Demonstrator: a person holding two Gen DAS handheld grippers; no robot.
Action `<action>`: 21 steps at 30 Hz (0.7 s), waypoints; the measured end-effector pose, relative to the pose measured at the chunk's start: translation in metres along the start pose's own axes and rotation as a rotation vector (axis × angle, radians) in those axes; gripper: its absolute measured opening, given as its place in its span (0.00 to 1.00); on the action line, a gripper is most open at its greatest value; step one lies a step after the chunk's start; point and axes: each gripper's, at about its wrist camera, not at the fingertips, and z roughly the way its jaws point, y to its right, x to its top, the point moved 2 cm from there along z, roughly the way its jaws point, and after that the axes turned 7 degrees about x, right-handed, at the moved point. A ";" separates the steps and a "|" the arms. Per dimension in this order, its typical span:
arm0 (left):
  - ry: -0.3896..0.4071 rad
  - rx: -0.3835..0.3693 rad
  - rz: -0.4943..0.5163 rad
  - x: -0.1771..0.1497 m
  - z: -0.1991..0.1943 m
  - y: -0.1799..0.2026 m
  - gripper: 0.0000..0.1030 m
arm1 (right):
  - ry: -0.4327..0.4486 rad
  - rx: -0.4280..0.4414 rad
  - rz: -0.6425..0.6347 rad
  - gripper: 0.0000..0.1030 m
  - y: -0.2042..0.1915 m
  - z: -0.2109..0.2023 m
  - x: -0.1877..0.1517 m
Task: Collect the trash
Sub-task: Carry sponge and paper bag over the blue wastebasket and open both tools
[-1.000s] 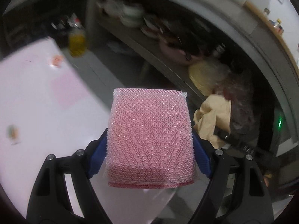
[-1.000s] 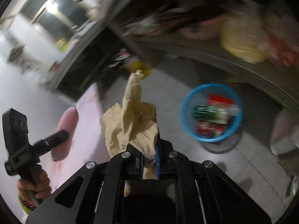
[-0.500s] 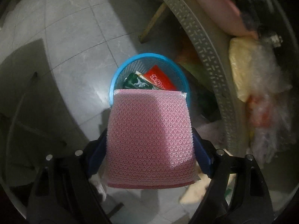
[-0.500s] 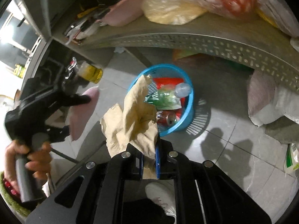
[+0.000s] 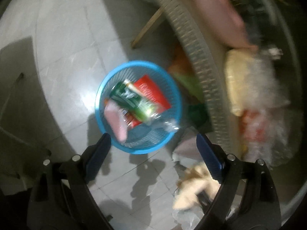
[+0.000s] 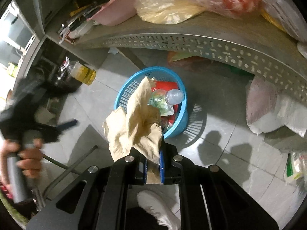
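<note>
A blue plastic basket stands on the grey tile floor, also in the right wrist view. In it lie a green bottle, a red packet and the pink sponge. My left gripper is open and empty above the basket's near rim. My right gripper is shut on a crumpled beige paper, held above the floor just before the basket. The paper also shows in the left wrist view. The left gripper shows blurred at the left of the right wrist view.
A perforated grey metal shelf runs behind the basket, loaded with plastic bags and a pink tub. An oil bottle stands on the floor at left. Sacks lie at right. A white shoe is below my gripper.
My left gripper has opened and the pink sponge has dropped into the blue basket. My right gripper with the paper has moved closer to the basket.
</note>
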 end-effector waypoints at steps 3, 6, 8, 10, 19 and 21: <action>0.080 -0.037 0.079 -0.004 -0.051 0.009 0.84 | -0.010 -0.040 -0.097 0.09 -0.016 0.018 0.007; 0.156 -0.044 0.166 -0.013 -0.098 0.011 0.84 | -0.018 -0.083 -0.232 0.09 -0.041 0.045 0.015; 0.219 -0.039 0.246 -0.027 -0.138 0.006 0.84 | -0.025 -0.111 -0.323 0.09 -0.057 0.065 0.017; 0.265 -0.024 0.294 -0.041 -0.166 -0.001 0.84 | -0.019 -0.151 -0.437 0.09 -0.076 0.089 0.018; 0.411 0.096 0.334 -0.112 -0.247 -0.086 0.85 | -0.211 -0.298 -0.579 0.39 -0.067 0.191 0.028; 0.438 0.107 0.301 -0.125 -0.258 -0.108 0.85 | -0.183 -0.280 -0.538 0.48 -0.060 0.180 0.036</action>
